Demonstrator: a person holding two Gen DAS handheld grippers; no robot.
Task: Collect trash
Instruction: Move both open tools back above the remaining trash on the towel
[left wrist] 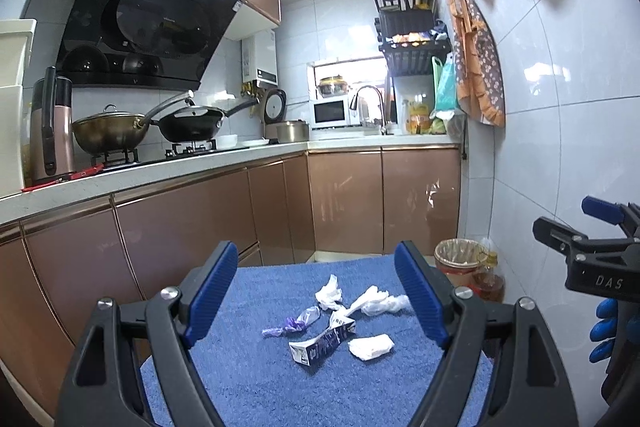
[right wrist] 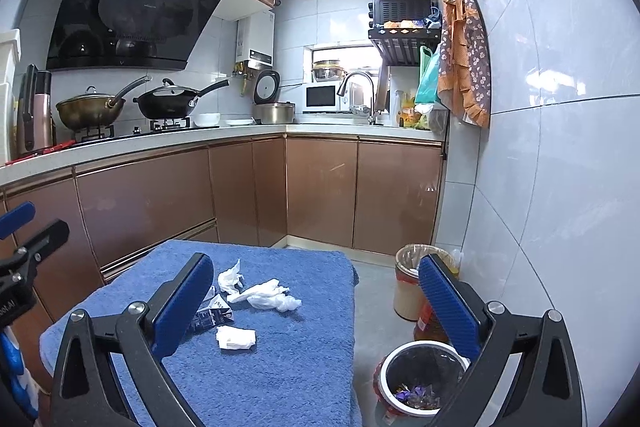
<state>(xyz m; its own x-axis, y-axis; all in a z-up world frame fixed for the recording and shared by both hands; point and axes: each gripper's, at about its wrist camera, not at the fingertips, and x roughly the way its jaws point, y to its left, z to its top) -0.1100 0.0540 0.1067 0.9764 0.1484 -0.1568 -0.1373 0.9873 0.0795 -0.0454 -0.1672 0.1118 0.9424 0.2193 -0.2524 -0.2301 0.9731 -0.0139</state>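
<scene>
Trash lies on a blue towel (left wrist: 248, 379) over a small table: a crumpled tissue (left wrist: 329, 293), a white plastic scrap (left wrist: 380, 301), a purple wrapper (left wrist: 290, 323), a flattened carton (left wrist: 322, 341) and a folded tissue (left wrist: 370, 346). My left gripper (left wrist: 316, 259) hovers open over the towel's near side, short of the trash, with nothing between its fingers. My right gripper (right wrist: 316, 263) is open wide and empty over the towel's right edge. In the right wrist view the carton (right wrist: 212, 315) and folded tissue (right wrist: 236, 339) lie beside its left finger. A small white-rimmed bin (right wrist: 424, 379) on the floor holds purple wrappers.
A beige lined bin (right wrist: 408, 283) and an oil bottle (left wrist: 488, 279) stand on the floor by the tiled right wall. Brown cabinets and a counter with pans run along the left and back. Each hand wears a blue glove (left wrist: 608, 331).
</scene>
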